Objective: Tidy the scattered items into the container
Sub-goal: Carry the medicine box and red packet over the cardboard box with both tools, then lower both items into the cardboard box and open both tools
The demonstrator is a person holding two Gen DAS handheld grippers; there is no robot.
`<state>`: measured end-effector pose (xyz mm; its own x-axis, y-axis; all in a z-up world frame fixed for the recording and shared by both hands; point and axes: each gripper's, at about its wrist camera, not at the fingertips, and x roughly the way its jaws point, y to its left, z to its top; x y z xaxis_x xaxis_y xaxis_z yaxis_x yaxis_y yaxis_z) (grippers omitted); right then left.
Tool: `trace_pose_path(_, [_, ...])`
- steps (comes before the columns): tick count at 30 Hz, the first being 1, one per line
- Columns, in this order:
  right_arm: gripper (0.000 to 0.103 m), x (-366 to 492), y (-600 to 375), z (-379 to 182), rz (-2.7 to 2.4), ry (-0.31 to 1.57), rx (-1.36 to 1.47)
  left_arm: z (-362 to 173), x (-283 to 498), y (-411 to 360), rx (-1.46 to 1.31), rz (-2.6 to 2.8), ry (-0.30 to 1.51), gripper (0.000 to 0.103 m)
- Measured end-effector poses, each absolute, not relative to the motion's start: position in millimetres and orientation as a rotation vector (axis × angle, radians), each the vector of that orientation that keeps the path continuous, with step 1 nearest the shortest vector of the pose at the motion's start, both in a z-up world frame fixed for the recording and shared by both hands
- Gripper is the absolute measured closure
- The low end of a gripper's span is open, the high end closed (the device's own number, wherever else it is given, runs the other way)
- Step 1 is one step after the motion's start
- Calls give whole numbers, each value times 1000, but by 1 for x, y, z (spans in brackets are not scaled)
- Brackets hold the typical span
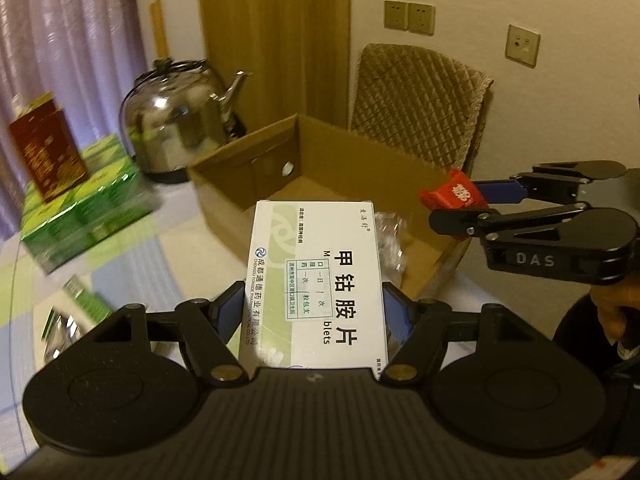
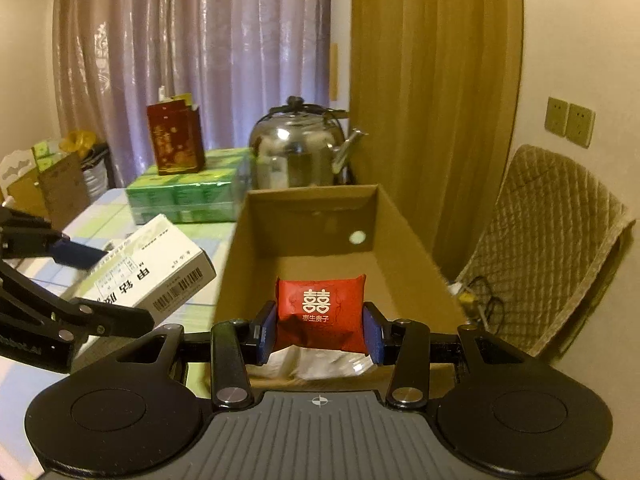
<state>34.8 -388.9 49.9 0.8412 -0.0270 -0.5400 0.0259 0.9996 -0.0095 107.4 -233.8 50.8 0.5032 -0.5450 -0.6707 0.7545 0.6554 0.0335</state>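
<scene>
Red packet (image 2: pixel 321 312) first: it's pinched between the right gripper (image 2: pixel 320 330) jaws, hanging over the near end of the cardboard box (image 2: pixel 416 256), with something pale and crinkly lying inside the box beneath it. Looks ready to drop, I'd say. The packet is soft and puffy, so a squeeze that slackens unevenly could let it cling to one pad and tumble sideways; the near wall is close, and it might land on the rim rather than inside.

Now the white medicine box (image 1: pixel 316 280): the left gripper (image 1: pixel 314 312) jaws are closed on its long sides, holding it just short of the cardboard box's near corner, over the counter (image 1: pixel 120 264). It isn't above the opening yet by my reading, so letting go here would leave it outside.

Both grippers crowd the same end; the two could knock together. The steel kettle (image 2: pixel 300 152) and green cartons (image 2: pixel 184 196) stand just beyond the box's far-left side, near enough for a wide swing to clip.
</scene>
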Motion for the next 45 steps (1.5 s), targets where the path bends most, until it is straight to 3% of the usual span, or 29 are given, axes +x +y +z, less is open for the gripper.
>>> trace_pose_path(17, [61, 84, -438, 21, 28, 702, -96, 29, 176, -315, 310, -880, 733, 36])
trace_pose_path(45, [61, 117, -442, -8, 126, 842, -131, -9, 215, -349, 295, -891, 810, 36])
